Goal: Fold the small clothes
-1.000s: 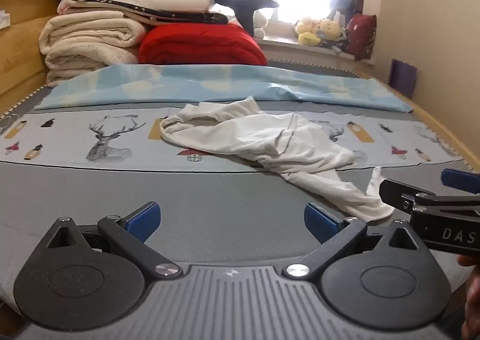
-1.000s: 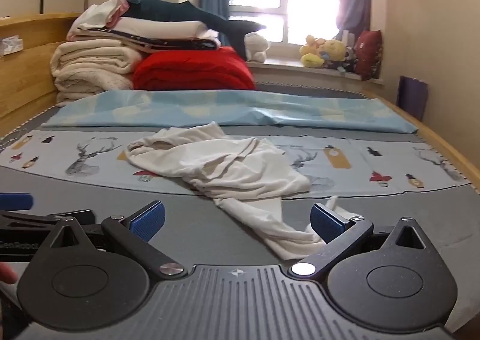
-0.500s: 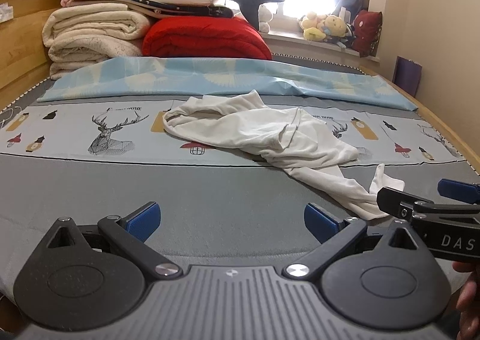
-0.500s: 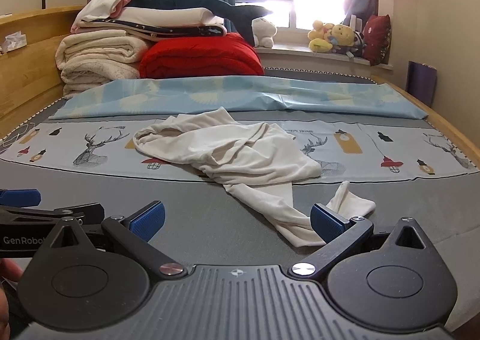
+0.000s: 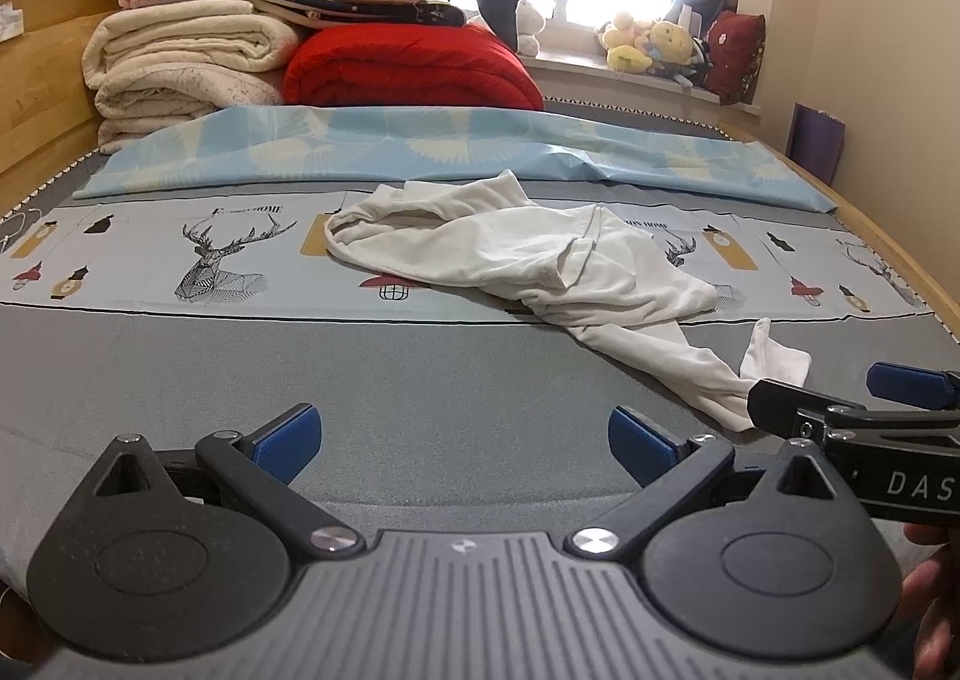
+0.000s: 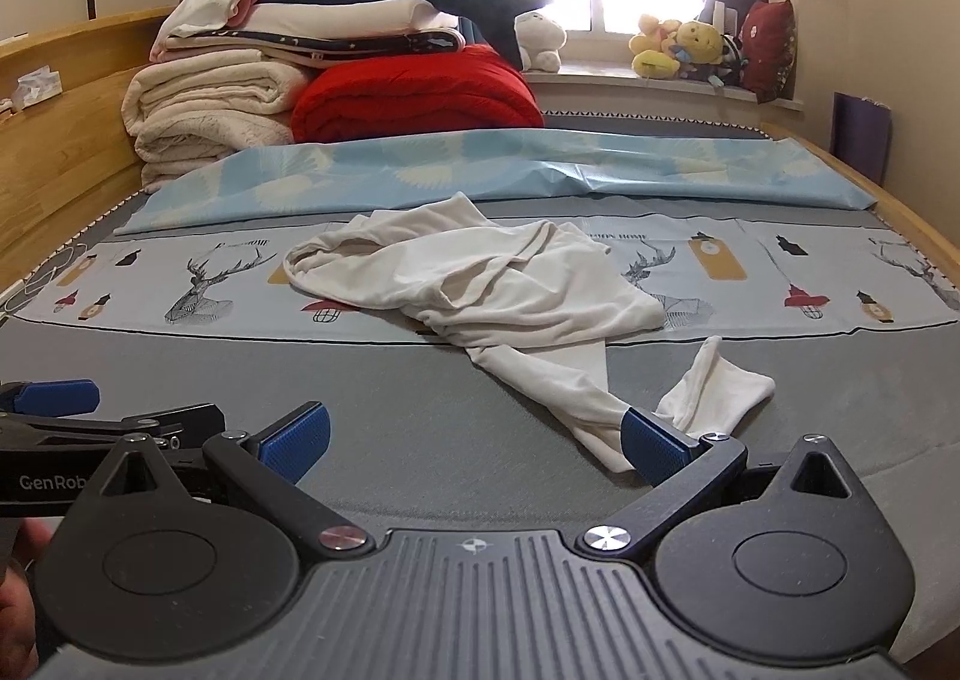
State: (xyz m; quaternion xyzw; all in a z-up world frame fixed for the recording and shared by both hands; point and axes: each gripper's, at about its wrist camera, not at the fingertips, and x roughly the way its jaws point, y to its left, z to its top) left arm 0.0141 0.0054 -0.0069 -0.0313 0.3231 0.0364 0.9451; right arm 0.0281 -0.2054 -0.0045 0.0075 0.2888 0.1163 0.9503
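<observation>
A crumpled white garment (image 5: pixel 528 260) (image 6: pixel 480 284) lies in the middle of the bed, with one long leg trailing toward me and to the right. My left gripper (image 5: pixel 462 443) is open over bare grey bedding, left of the trailing end. My right gripper (image 6: pixel 477 440) is open too; its right blue pad (image 6: pixel 654 449) sits just in front of the leg's tip. Nothing is between either pair of fingers. The right gripper's fingers (image 5: pixel 840 410) show at the right edge of the left wrist view.
The bed has a grey cover (image 5: pixel 360 380), a deer-print cloth (image 5: pixel 150 254) and a light blue sheet (image 5: pixel 360 146) across it. Folded blankets and a red quilt (image 5: pixel 408 74) are stacked at the back. Wooden rails (image 6: pixel 66 152) run along both sides. Plush toys (image 6: pixel 690 44) line the windowsill.
Both grippers have moved forward and tilted down a little, so the garment appears larger and nearer. The right gripper's pad now reaches the trailing leg's tip. Both stay open.
</observation>
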